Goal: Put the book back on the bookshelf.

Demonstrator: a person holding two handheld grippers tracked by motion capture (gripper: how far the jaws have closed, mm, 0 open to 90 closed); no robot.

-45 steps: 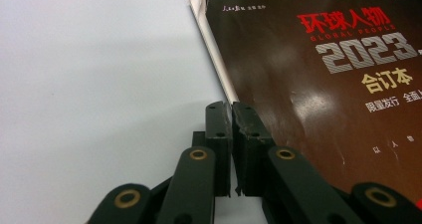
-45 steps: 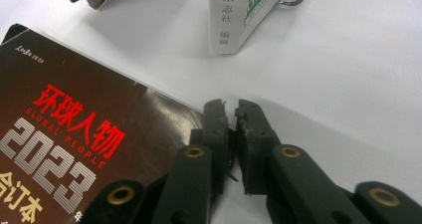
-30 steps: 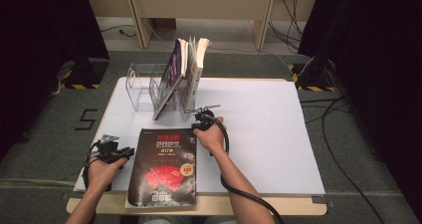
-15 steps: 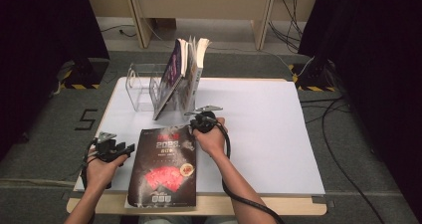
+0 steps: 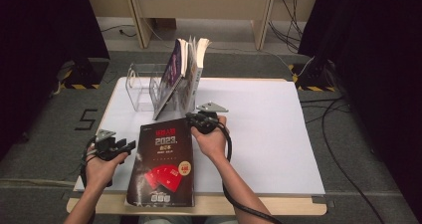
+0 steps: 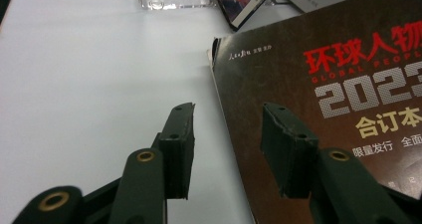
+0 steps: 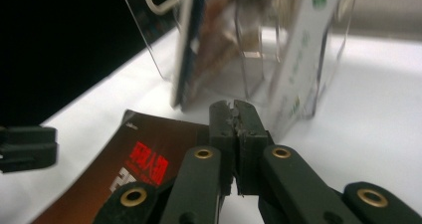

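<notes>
One dark book [image 5: 161, 167] lay flat near the table's [image 5: 278, 149] front edge, left of centre, its red and white title facing up and its lower end reaching past that edge. The right gripper [image 5: 198, 119] sat at the book's far right corner; in the right gripper view its jaws were pressed together at that corner [image 7: 234, 122], though whether they pinched the cover could not be told. The left gripper [image 5: 119, 147] hovered just beside the book's left edge, jaws spread apart, one over the bare table and one over the cover [image 6: 231, 134]. Beyond the book, toward the far left corner, a clear rack [image 5: 142, 87] held several upright, leaning books [image 5: 186, 67].
</notes>
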